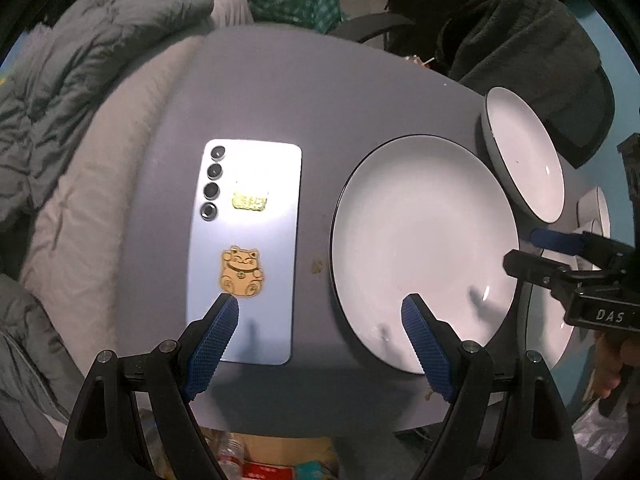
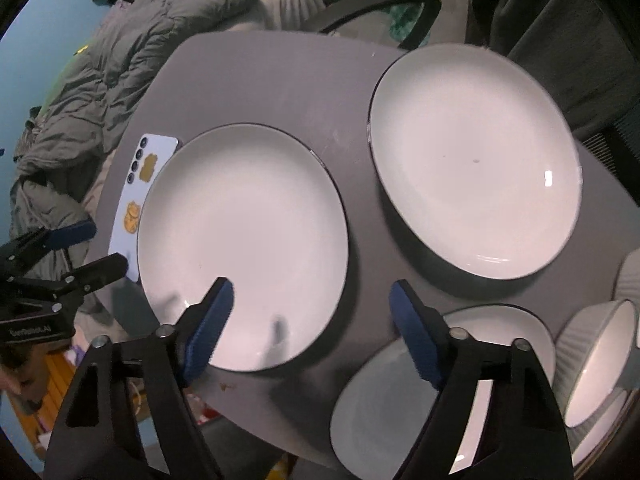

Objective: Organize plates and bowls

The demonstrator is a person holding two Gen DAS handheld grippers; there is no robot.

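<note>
Three white plates with dark rims lie on a grey table: one at centre left, also in the left wrist view; one at the far right, also in the left wrist view; one at the near edge. Two ribbed white bowls sit nested at the near right. My left gripper is open and empty, above the table between a phone and the centre-left plate. My right gripper is open and empty over that plate's near right rim.
A light blue phone with gold stickers lies face down left of the plates. Grey jackets lie on a sofa beyond the table's left edge. A chair with dark clothes stands behind the table. Boxes sit below the near edge.
</note>
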